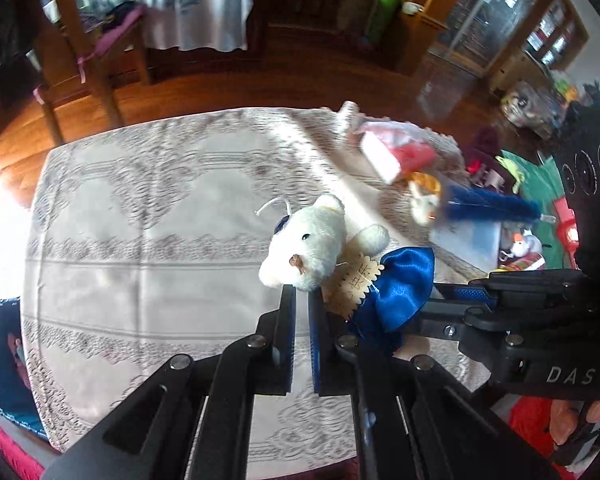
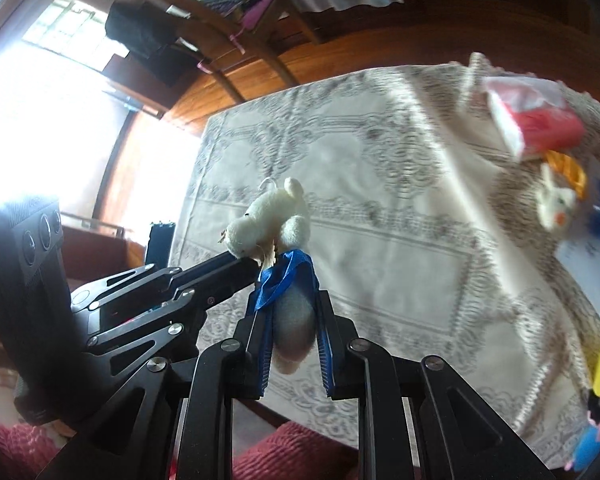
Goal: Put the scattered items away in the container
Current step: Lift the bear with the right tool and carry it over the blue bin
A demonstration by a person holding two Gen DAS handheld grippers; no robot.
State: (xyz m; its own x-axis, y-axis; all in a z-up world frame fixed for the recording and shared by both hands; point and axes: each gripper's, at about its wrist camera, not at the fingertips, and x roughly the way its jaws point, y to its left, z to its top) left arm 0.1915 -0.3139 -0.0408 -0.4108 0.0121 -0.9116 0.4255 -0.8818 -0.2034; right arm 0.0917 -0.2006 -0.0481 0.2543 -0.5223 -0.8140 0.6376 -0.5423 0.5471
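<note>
My right gripper [image 2: 292,344] clamps the body of the small white plush bear with a blue satin bow [image 1: 312,244], lifted above the patterned tablecloth [image 1: 140,240], while my left gripper [image 1: 300,300], nearly closed, pinches under its chin.

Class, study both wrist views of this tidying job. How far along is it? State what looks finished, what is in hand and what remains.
Finished: nothing can be confirmed; no container is clearly identifiable. In hand: the right gripper is shut on the white teddy bear, held above the table; the left gripper sits at its neck, fingers nearly closed. Left: the red and white packet, the blue brush and a small white plush lie at the table's far edge.
</note>
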